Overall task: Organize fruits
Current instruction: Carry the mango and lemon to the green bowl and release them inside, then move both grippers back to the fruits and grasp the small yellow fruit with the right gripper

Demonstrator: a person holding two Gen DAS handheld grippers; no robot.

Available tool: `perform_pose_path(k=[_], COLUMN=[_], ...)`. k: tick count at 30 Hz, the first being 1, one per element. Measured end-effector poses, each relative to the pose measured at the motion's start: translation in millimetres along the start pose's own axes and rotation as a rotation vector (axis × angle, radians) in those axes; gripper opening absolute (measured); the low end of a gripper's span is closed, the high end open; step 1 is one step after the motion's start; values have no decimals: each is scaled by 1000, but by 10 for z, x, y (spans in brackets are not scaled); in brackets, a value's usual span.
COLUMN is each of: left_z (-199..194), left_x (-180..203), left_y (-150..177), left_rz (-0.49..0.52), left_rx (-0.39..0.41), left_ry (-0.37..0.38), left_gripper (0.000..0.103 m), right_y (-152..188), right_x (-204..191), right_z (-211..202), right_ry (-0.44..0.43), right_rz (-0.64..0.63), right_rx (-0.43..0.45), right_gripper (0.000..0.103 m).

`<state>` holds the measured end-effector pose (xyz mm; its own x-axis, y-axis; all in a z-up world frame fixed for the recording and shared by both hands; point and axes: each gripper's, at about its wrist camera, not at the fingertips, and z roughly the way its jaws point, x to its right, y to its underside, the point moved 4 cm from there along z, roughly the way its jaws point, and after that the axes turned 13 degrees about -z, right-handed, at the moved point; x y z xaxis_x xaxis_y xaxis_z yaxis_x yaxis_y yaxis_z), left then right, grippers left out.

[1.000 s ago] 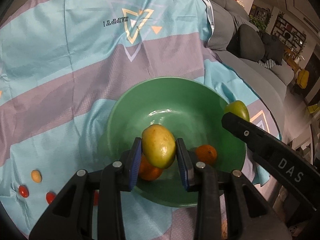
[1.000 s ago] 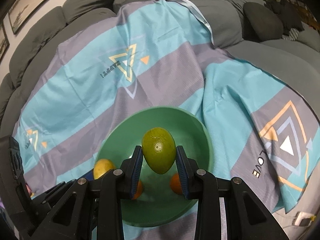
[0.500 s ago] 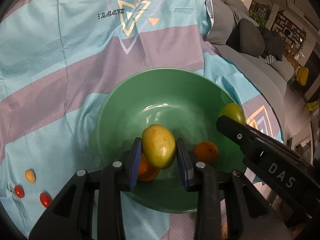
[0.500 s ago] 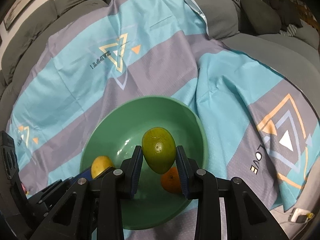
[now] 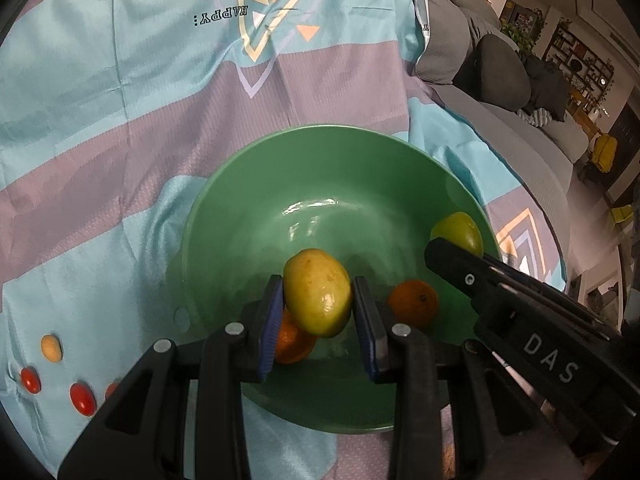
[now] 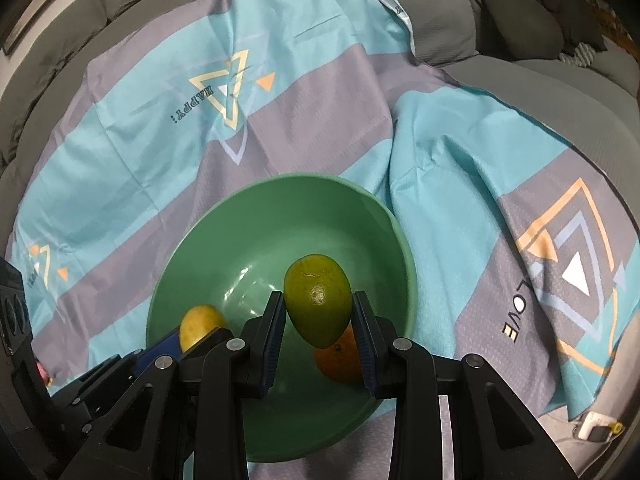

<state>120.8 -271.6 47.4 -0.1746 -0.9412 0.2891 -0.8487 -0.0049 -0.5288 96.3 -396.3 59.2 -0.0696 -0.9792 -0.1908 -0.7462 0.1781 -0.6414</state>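
A green bowl (image 5: 256,208) sits on a blue and grey cloth; it also shows in the right wrist view (image 6: 280,216). My left gripper (image 5: 318,312) is shut on a yellow mango (image 5: 318,292) and holds it over the bowl's near side. My right gripper (image 6: 318,312) is shut on a green mango (image 6: 318,300) over the bowl's right side; this mango also shows in the left wrist view (image 5: 460,230). Two oranges lie in the bowl, one (image 5: 412,304) right of the yellow mango and one (image 5: 292,344) under it.
Small red tomatoes (image 5: 82,398) and a small yellow fruit (image 5: 51,347) lie on the cloth left of the bowl. The cloth (image 6: 280,92) covers a grey sofa (image 6: 440,8) with dark cushions at the right. A white plug (image 6: 596,432) lies at the lower right.
Both grippers have moved lower and closer over the bowl with their mangoes still held. The bowl looks larger in both views.
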Motion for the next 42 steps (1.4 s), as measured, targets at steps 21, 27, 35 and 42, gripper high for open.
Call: perform_pose_path(k=[21, 27, 35, 42], left_z=[41, -240, -863, -1340], left_x=[-22, -92, -565, -1367], left_y=[18, -12, -34, 87], left_rz=[-18, -19, -106, -256], left_rx=[-28, 43, 140, 194], left_ry=[13, 2, -19, -114], left_gripper=[37, 66, 74, 75], right_y=[27, -19, -99, -81], right_x=[2, -69, -314, -752], right_z=[48, -74, -369, -512], right_ry=[14, -35, -43, -113], right_rz=[1, -5, -60, -156], right_rx=[-34, 14, 83, 90], right_gripper=[36, 54, 54, 54])
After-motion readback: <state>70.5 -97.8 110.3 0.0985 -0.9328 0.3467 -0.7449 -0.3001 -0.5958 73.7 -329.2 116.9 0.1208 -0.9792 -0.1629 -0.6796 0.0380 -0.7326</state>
